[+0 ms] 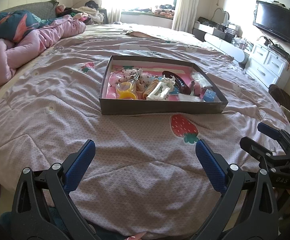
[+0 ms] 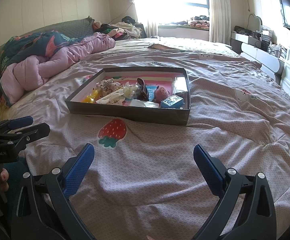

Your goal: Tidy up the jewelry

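Note:
A shallow dark cardboard box lies on the bed, holding a pile of hair clips and jewelry: a yellow ring piece, a white claw clip, a dark brown clip and a small blue box. My left gripper is open and empty, low over the bedspread in front of the box. My right gripper is open and empty, also short of the box. Each shows at the other view's edge, right gripper, left gripper.
The bedspread is pink with a strawberry print. A bunched pink quilt lies at the far left. White drawers and a wall television stand to the right of the bed.

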### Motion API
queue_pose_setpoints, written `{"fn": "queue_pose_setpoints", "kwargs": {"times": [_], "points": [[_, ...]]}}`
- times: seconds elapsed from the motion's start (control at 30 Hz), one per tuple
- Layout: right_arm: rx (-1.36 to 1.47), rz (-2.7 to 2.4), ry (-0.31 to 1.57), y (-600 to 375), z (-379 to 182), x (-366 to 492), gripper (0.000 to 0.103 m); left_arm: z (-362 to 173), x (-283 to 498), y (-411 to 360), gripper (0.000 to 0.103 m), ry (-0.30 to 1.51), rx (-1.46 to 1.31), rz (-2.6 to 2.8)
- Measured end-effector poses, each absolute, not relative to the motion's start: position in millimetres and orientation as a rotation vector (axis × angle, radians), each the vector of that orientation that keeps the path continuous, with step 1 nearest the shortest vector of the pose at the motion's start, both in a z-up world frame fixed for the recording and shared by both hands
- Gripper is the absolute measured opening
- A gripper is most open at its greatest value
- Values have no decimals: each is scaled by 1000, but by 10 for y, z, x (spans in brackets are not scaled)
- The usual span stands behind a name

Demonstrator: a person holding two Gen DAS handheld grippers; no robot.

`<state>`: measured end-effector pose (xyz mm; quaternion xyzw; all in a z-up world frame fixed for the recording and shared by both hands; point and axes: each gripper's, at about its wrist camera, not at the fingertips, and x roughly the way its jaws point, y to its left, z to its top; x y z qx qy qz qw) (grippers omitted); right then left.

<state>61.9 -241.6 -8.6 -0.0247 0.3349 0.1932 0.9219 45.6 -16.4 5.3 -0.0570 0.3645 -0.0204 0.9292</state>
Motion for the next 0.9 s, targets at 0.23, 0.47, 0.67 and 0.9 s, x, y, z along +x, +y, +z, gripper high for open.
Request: {"fn": "queue_pose_setpoints", "kwargs": {"times": [0.23, 0.47, 0.67, 0.9], "points": [[-49, 397, 688, -2419, -81, 620, 97, 53, 459, -161, 92, 747, -114, -39], [-51, 397, 686, -2417, -75, 618, 97, 59, 460, -142, 92, 746, -114, -35], [-53, 399, 687, -2413, -56, 622, 97, 55, 459, -146, 92, 747, -115, -35], [-57, 399, 686, -2404, -48, 625, 97, 54, 465, -125, 92, 747, -112, -30]]}}
